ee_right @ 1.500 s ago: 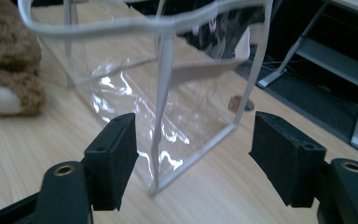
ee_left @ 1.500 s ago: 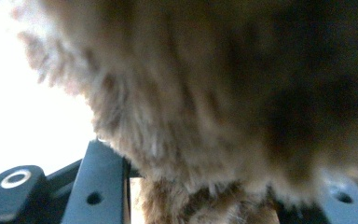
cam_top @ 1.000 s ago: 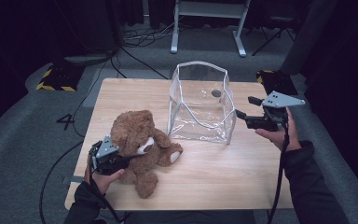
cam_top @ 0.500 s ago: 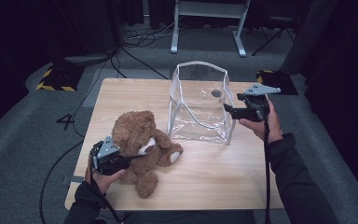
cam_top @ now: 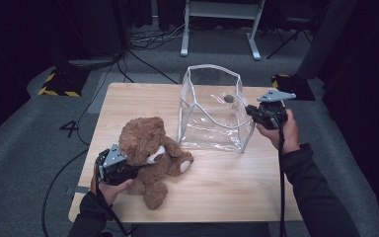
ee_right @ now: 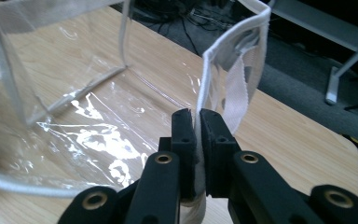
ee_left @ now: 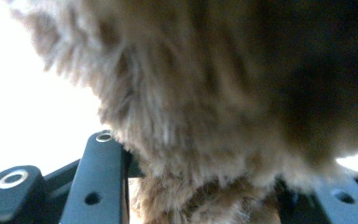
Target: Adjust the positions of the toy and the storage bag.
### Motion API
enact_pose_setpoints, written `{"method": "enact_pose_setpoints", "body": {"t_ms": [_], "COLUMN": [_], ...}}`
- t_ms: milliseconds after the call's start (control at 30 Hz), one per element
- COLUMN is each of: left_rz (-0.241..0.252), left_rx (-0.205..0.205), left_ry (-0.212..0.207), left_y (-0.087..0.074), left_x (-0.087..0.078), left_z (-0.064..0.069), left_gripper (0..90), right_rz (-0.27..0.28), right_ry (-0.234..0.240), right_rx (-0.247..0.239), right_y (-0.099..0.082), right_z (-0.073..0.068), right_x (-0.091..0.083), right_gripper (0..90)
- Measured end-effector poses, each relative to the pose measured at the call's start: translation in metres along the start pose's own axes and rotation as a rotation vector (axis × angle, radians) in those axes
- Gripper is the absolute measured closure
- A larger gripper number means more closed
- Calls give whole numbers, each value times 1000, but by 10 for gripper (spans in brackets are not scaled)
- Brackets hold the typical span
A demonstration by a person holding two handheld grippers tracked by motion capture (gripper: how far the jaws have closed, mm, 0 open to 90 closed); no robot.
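Observation:
A brown teddy bear [cam_top: 148, 153] lies on the wooden table [cam_top: 227, 192], at its front left. My left gripper [cam_top: 128, 170] is shut on the bear's side, and brown fur [ee_left: 214, 116] bulges between its jaws [ee_left: 214, 186]. A clear plastic bag with white trim [cam_top: 212, 113] stands open at the back middle of the table. My right gripper [cam_top: 250, 111] has just been closing. It is now shut on the white-trimmed edge at the right side of the clear bag [ee_right: 74, 93], and the trim is pinched between its pads [ee_right: 199, 119].
A small dark round object [cam_top: 228, 98] lies inside the bag. Behind the table stands a white metal frame [cam_top: 217, 29], with cables across the grey floor. A yellow-and-black striped block [cam_top: 59, 84] and a floor mark "4" [cam_top: 71, 129] lie to the left.
My right gripper moved left from beside the table to the bag's right edge and closed on its trim. The left gripper and the bear stayed put.

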State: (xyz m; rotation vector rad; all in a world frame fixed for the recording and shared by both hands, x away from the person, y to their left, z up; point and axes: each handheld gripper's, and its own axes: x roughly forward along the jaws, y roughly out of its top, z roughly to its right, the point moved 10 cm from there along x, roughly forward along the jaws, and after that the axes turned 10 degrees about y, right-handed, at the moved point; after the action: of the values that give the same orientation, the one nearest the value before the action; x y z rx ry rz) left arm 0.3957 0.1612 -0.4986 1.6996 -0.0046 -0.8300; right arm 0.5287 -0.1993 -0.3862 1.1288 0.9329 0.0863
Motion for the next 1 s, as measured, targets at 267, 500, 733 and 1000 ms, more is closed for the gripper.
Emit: {"method": "enact_pose_setpoints", "body": {"t_ms": [267,500,733,1000], "left_rz": [0,-1,-2,-1], "left_rx": [0,2,0,-1], "left_ry": [0,2,4,45], "left_y": [0,0,0,3], "left_x": [0,0,0,4], "left_z": [0,0,-1,-5], "left_gripper": [540,541,540,544], "right_rz": [9,28,41,63], "right_ry": [-4,21,57,117], "right_rx": [6,-15,-23,-28], "right_y": [-14,-33,-43,-51], "right_z": [7,-1,-15,-37], "right_x": [-18,-43,-59,-73], "right_gripper": [856,856,856,855]}}
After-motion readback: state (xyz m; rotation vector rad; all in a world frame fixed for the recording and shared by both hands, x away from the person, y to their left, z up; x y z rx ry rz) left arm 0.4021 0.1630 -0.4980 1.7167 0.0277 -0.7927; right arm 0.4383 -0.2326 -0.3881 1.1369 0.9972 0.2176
